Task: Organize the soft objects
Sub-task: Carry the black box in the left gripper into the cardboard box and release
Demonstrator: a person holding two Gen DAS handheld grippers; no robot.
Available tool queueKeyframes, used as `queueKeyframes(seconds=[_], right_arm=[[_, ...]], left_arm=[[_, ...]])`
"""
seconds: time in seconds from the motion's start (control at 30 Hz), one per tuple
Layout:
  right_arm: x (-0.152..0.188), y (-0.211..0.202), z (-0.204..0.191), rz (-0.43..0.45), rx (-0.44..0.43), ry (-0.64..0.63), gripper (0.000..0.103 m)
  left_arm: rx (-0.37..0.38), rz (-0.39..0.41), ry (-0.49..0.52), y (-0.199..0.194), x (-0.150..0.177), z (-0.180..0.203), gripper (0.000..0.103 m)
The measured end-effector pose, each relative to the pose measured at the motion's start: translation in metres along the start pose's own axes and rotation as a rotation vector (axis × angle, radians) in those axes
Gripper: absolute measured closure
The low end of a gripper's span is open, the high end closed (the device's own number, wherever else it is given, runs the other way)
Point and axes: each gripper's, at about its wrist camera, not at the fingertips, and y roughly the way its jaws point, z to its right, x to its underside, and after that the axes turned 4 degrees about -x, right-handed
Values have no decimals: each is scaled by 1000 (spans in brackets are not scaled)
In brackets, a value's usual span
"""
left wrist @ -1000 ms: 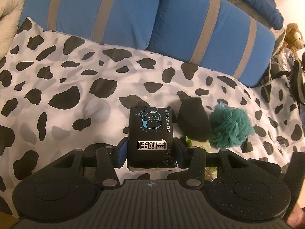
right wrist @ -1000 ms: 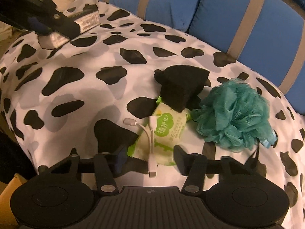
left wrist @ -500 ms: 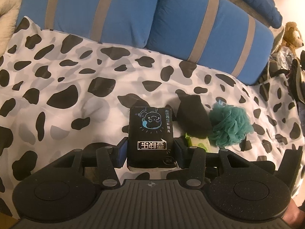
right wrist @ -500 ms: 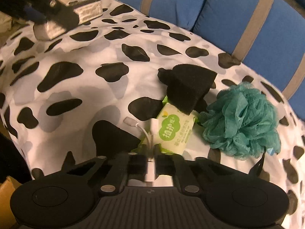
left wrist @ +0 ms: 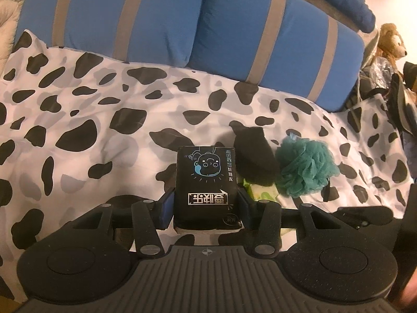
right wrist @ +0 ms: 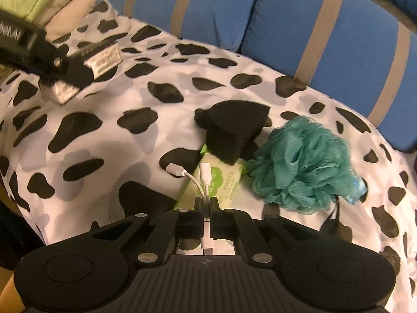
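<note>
Looking along the left hand-held gripper [left wrist: 206, 206], its jaws clamp the sides of a black tissue pack [left wrist: 207, 182], held above the cow-print bedspread [left wrist: 104, 120], probably for carrying to its place. Just right lie a black sponge [left wrist: 254, 156] and a teal bath pouf [left wrist: 305, 168]. In the right wrist view, the right hand-held gripper [right wrist: 206, 210] has just closed on a white charging cable [right wrist: 200, 182], likely to clear it off the green wipes pack [right wrist: 221, 182] beneath the sponge.
</note>
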Motion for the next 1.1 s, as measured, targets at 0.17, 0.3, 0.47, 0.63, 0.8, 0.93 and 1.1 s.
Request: queueKeyframes(seconds=[0.17,0.3,0.47,0.63,0.8,0.93,1.1], right_arm=[[2,-14,9,19,29,28,97],[7,-28,15,35,36,48,97],[16,-43,22,44,47,75,97],[26,-62,28,50,48,117,97],[38,-81,28,49,33,139,97],[49,-99,26,53,24,159,97],[64,-122,28,65,11,209,97]], left_arm=[[3,-10,21,-3,9,5,56],[5,-16,27,-7,17,8,56],[11,-19,35,-11,25,14,56],[10,-15,76,-15,34,26,56],[-3,0,127,-21,46,39,56],[12,-9,137,-27,56,43,56],[28,-18,165,-34,71,51,56]])
